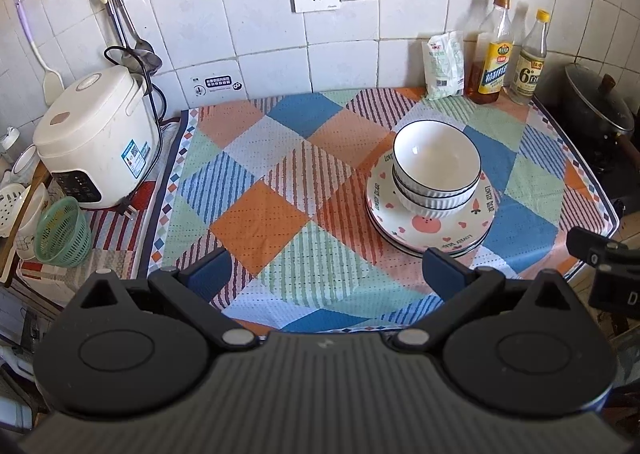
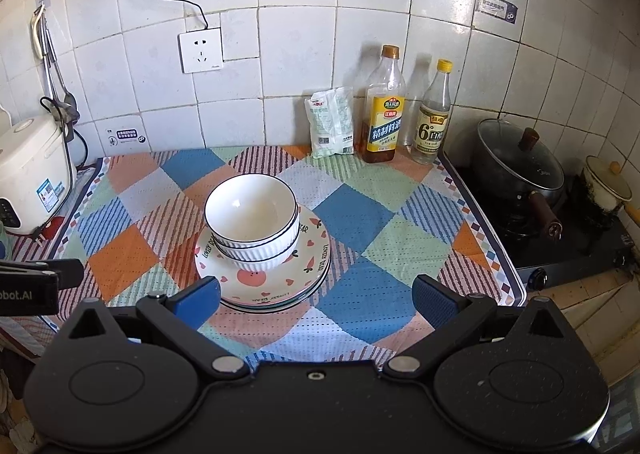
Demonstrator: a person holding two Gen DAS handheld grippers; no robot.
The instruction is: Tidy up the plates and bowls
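Both grippers hang with fingers spread wide, holding nothing. Ahead of the left gripper (image 1: 328, 274), to its right, the bowls (image 1: 437, 169) sit nested on the stacked plates (image 1: 430, 223) on the cloth (image 1: 256, 189); for the right gripper (image 2: 318, 300) the same stack lies ahead and to its left.

Only the left view shows the green basket (image 1: 62, 232) beside the cooker (image 1: 96, 137). Only the right view shows the small enamel pot (image 2: 606, 183) beyond the lidded pan (image 2: 520, 169).

The plate rim reads "LOVELY". One bottle (image 2: 434, 113) is marked "6°". The left gripper's body, seen from the right, reads "obot.AI".
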